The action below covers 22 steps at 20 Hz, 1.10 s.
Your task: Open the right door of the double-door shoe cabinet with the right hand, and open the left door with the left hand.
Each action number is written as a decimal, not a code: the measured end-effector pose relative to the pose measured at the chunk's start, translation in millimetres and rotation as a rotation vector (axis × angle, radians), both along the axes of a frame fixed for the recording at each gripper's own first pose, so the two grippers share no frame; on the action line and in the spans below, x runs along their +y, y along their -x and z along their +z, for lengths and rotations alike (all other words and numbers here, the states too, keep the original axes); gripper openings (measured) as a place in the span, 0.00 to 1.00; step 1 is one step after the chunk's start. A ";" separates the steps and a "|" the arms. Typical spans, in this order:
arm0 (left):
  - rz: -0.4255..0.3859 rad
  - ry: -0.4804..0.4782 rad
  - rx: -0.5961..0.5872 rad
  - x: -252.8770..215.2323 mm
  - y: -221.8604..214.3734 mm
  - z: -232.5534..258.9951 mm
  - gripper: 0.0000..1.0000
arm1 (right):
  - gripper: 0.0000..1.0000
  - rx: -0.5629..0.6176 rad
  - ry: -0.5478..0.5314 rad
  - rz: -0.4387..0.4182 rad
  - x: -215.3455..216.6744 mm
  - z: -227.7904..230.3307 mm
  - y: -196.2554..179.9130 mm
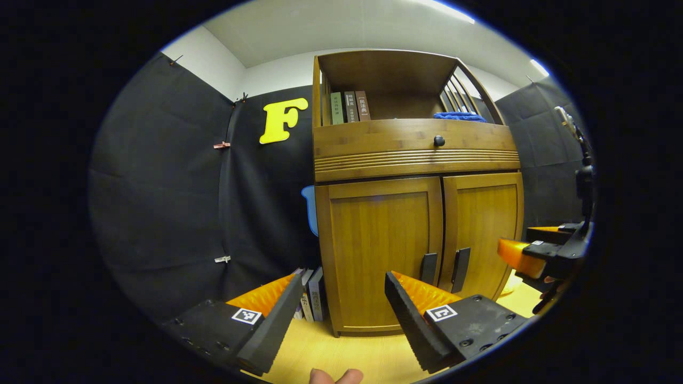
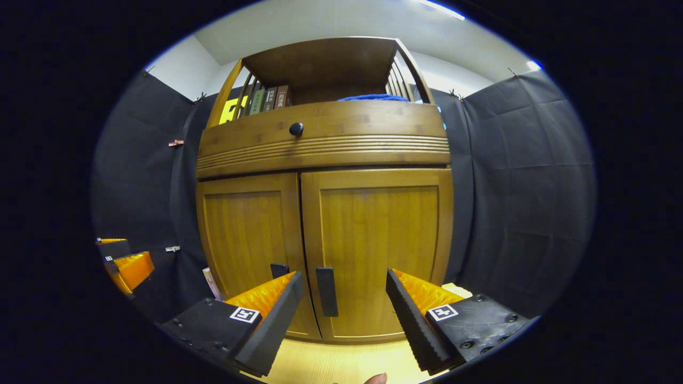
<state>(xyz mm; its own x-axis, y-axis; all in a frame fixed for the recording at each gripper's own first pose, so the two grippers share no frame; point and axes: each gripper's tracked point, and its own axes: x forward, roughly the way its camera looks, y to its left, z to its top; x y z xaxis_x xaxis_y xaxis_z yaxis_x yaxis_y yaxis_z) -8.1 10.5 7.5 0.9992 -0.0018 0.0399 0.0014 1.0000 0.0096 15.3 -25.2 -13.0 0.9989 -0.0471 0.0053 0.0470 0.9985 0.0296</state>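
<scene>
My left gripper (image 1: 341,290) has its jaws spread wide apart with nothing between them, short of the shoe cabinet (image 1: 411,160), which stands on a pale wood floor (image 1: 368,352) against the black cloth wall. In the left gripper view the left door (image 1: 381,250) is flush and closed, its dark vertical handle (image 1: 428,268) just beside the centre seam; the right door (image 1: 483,234) is likewise closed, with its own handle (image 1: 460,269) just across the seam. My right gripper (image 1: 525,253) shows at the right edge of that view, near the right door but apart from it. In the right gripper view, my right gripper (image 2: 344,290) also has its jaws wide apart and unloaded; the right door handle (image 2: 326,292) appears between the two fingers, ahead of them, not touched. The left door handle (image 2: 278,270) is partly hidden behind one finger. Above the doors sits a drawer with a round dark knob (image 2: 296,128), and the open shelf holds upright books (image 1: 350,106) and a blue cloth (image 1: 459,116). More books (image 1: 312,296) lean on the floor beside the cabinet.
</scene>
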 end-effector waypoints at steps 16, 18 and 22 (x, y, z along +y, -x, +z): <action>0.066 -0.016 0.063 22.7 12.6 -22.0 0.96 | 0.36 0.197 0.011 -0.037 17.9 -97.8 -131.8; 0.071 -0.014 0.060 25.0 11.6 -20.0 0.96 | 0.38 0.194 -0.013 -0.039 15.2 -94.7 -132.9; 0.072 0.004 0.061 23.4 11.6 -18.8 0.96 | 0.26 0.246 -0.008 0.001 15.9 -99.5 -132.2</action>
<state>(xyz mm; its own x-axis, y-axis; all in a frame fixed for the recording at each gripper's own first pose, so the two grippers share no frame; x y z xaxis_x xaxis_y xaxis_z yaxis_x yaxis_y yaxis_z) -19.7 33.9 -11.3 0.9973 0.0706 -0.0211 -0.0705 0.9975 0.0076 147.6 -9.3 -112.5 0.9702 -0.0448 -0.2381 0.0522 0.9983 0.0251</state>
